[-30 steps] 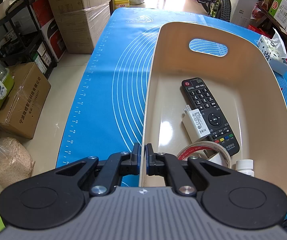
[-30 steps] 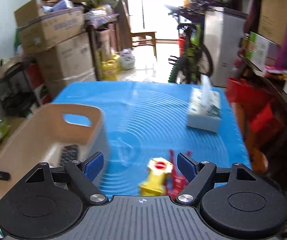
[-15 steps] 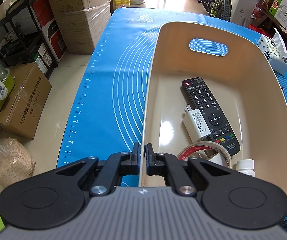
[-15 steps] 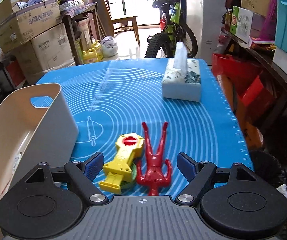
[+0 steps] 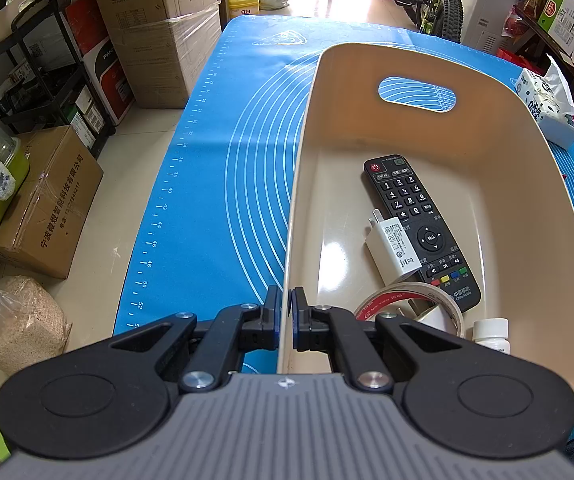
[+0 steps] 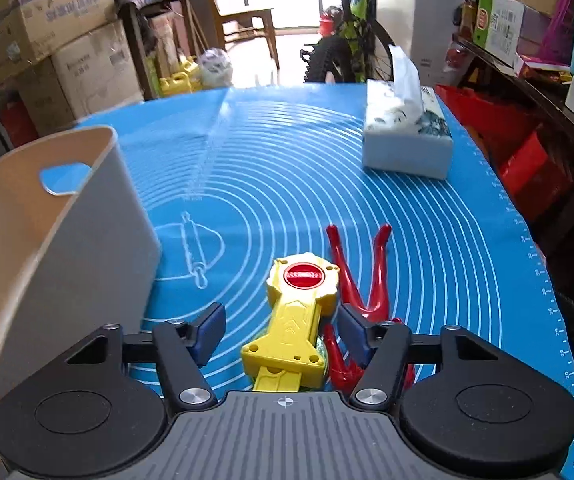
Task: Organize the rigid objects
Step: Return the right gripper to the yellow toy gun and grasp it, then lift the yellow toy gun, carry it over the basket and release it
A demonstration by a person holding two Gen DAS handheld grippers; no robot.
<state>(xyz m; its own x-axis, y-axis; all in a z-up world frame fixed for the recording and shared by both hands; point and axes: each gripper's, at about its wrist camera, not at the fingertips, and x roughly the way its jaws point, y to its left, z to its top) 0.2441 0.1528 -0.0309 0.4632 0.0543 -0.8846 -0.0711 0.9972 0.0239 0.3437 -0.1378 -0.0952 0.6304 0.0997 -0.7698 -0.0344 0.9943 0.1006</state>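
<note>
Our right gripper (image 6: 281, 330) has dropped low over the yellow toy (image 6: 293, 318), jaws just narrowing around its handle but not yet pressing it. The red figure (image 6: 361, 280) lies touching its right side. Our left gripper (image 5: 283, 318) stays pinched on the bin (image 5: 299, 184) wall, steadying it for the toy.
</note>
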